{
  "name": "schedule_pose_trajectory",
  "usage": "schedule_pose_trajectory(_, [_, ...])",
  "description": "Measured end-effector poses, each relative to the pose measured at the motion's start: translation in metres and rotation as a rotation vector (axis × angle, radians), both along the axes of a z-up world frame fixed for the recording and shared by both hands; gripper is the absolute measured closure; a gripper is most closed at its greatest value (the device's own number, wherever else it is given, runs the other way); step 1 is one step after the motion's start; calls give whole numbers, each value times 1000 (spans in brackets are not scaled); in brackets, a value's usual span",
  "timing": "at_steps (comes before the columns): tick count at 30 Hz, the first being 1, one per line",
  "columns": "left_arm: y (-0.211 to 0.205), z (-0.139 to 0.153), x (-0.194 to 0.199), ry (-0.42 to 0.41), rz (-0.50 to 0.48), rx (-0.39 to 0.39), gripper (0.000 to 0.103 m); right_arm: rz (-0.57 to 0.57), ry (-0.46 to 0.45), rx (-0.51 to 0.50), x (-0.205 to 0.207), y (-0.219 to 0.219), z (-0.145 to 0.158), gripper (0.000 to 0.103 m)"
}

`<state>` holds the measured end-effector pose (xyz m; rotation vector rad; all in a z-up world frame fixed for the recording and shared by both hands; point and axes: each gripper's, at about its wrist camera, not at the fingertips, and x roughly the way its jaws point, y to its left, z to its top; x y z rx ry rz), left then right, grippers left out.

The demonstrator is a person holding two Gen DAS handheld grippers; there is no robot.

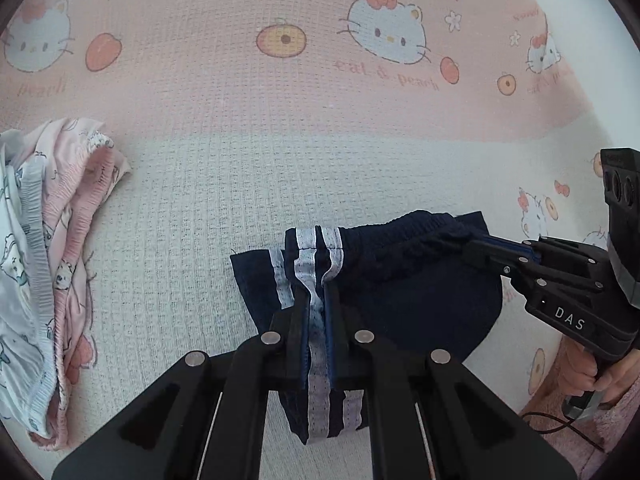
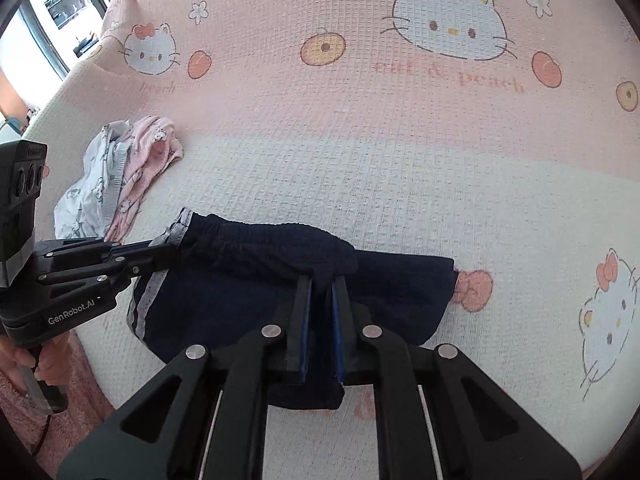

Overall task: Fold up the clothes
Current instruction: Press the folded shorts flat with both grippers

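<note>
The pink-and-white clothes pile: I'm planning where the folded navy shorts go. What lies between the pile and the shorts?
Only bare waffle-textured blanket lies between the clothes pile and the navy shorts. The left wrist view shows it best; the right wrist view agrees.

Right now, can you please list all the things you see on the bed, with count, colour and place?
shorts: one, navy with white side stripes, near edge of the bed, pinched at both ends
pile of clothes: one heap, pink and pale printed pieces, further back and to the left of the shorts
bed cover: one, pink and white with cat and peach print, under everything
window: one, bright, far top left in the right wrist view
left gripper: black, shut on the striped side of the shorts
right gripper: black, shut on the plain navy side
hands: two, one on each gripper handle
</note>
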<state>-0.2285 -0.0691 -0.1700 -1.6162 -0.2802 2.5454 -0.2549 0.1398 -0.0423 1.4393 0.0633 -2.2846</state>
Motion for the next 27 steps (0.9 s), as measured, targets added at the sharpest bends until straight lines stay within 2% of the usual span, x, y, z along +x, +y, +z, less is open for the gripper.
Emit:
schedule_pose_trajectory(1, [2,-8,-4,-19,0,-14,96,1,-12,3,-4,-1,-9,84])
schedule_pose_trajectory(2, [3,-15,-8,-38,0,-27,96,-2,-37,1,-7,1,-16,74])
schedule_pose_trajectory(3, [2,-21,-11,-55,8,-13,93,-9,-69,-4,-11,3,-24,71])
schedule_pose_trajectory(5, [0,-25,-12,-77,29,21,90,-35,-122,-28,-17,10,-30,69])
schedule_pose_trajectory(7, [-5,-18,-11,-73,59,46,88,-92,-142,-98,-17,24,-17,69])
schedule_pose_trajectory(9, [-10,-1,-2,-11,98,60,87,-156,-114,-191,-12,44,1,68])
schedule_pose_trajectory(10, [-11,9,3,24,120,53,87,-185,-95,-190,-9,52,7,68])
schedule_pose_trajectory(13, [-3,32,15,118,116,-4,87,-240,-51,-105,-4,68,14,67])
schedule_pose_trajectory(15, [6,42,21,168,71,-55,87,-203,-66,-41,-2,68,7,66])
schedule_pose_trajectory(17, [18,46,21,182,51,-118,87,-166,-85,-20,2,62,1,66])
schedule_pose_trajectory(18, [17,48,19,178,56,-108,87,-143,-92,-23,4,57,-1,66])
schedule_pose_trajectory(20, [21,43,16,154,31,-36,87,-90,-106,-28,9,46,-6,66])
schedule_pose_trajectory(23, [37,25,11,99,-59,22,87,-14,-127,-31,13,28,-9,66])
schedule_pose_trajectory(26, [50,-8,5,-10,-86,-66,87,40,-133,-57,17,15,-9,66])
schedule_pose_trajectory(27, [44,-12,4,-31,-61,-45,87,40,-127,-73,18,15,-5,66])
